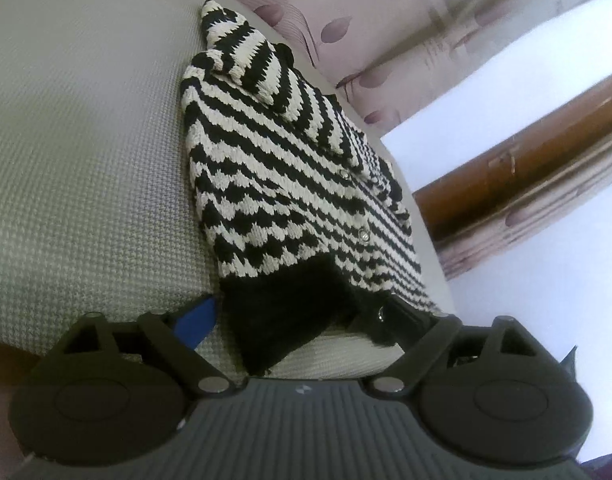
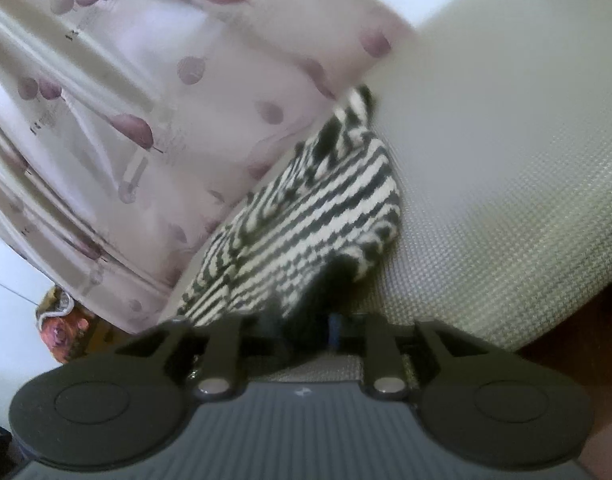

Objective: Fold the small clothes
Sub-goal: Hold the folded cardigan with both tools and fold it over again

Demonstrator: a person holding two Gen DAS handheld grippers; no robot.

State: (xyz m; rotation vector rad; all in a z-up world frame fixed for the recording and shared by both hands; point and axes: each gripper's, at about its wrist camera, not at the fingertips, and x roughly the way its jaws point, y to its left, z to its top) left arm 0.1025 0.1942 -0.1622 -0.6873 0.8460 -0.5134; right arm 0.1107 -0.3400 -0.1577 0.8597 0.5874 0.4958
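Right gripper (image 2: 306, 330) fingertips behind cardigan (image 2: 306, 216) hem

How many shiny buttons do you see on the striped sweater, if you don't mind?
2 on the striped sweater: upper button mid-front, lower button nearer the black hem. Folds may hide others.

Both tools look alike: the left gripper (image 1: 298, 320) and the right gripper (image 2: 306, 328) each have a grey ribbed body at six o'clock, two round black discs, black link arms with silver rivets, and blue-faced jaws.
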